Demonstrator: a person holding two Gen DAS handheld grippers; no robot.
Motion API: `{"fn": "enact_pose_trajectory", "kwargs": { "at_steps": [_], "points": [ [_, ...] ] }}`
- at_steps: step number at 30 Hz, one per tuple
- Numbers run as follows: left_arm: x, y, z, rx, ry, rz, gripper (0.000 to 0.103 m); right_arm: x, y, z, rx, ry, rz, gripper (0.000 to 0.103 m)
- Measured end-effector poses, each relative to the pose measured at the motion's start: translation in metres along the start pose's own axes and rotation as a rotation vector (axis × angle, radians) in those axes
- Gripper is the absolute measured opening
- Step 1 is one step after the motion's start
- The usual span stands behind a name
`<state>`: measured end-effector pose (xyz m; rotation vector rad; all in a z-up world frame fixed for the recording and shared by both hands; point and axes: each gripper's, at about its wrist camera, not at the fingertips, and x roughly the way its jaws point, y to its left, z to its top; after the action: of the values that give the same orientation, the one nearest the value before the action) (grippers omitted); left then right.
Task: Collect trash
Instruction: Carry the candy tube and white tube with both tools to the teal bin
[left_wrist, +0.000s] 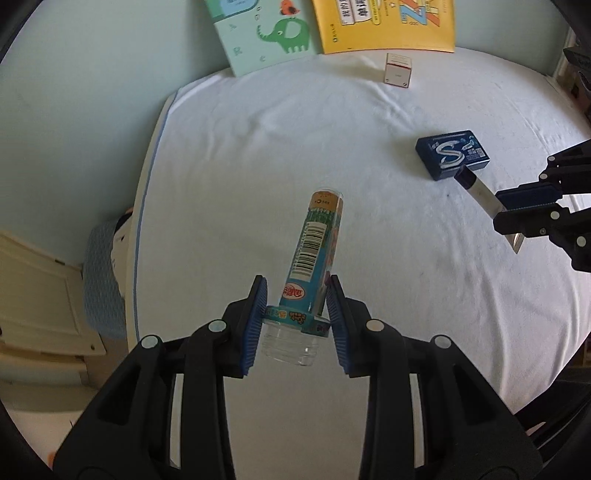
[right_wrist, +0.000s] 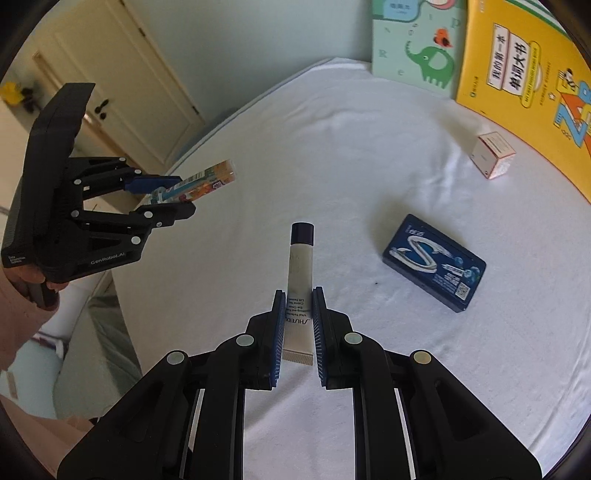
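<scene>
My left gripper (left_wrist: 295, 291) is shut on a clear plastic candy tube (left_wrist: 314, 254) with a teal label and barcode, held above the white table (left_wrist: 258, 147). It also shows in the right wrist view (right_wrist: 199, 184), held by the left gripper (right_wrist: 173, 201). My right gripper (right_wrist: 299, 310) is shut on a white cream tube (right_wrist: 301, 266) with a dark cap, above the table. From the left wrist view the right gripper (left_wrist: 517, 210) holds the cream tube (left_wrist: 480, 192). A dark blue gum box (right_wrist: 434, 262) lies on the table (right_wrist: 332, 147), and shows in the left wrist view (left_wrist: 452, 153).
A small pink-white carton (right_wrist: 493, 155) sits at the back, also in the left wrist view (left_wrist: 398, 69). A green elephant book (left_wrist: 266, 33) and a yellow book (left_wrist: 384, 26) lean against the wall. A blue basket (left_wrist: 103, 280) stands on the floor left of the table.
</scene>
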<state>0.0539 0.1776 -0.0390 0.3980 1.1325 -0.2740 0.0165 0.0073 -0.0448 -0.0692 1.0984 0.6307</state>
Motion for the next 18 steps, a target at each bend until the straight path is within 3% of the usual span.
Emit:
{"fn": "enact_pose_trajectory", "kwargs": {
  "at_steps": [18],
  "points": [
    [-0.046, 0.034, -0.189, -0.458, 0.128, 0.121, 0.031, 0.046, 0.145, -0.008, -0.391, 0.146, 0.220, 0.016]
  ]
}}
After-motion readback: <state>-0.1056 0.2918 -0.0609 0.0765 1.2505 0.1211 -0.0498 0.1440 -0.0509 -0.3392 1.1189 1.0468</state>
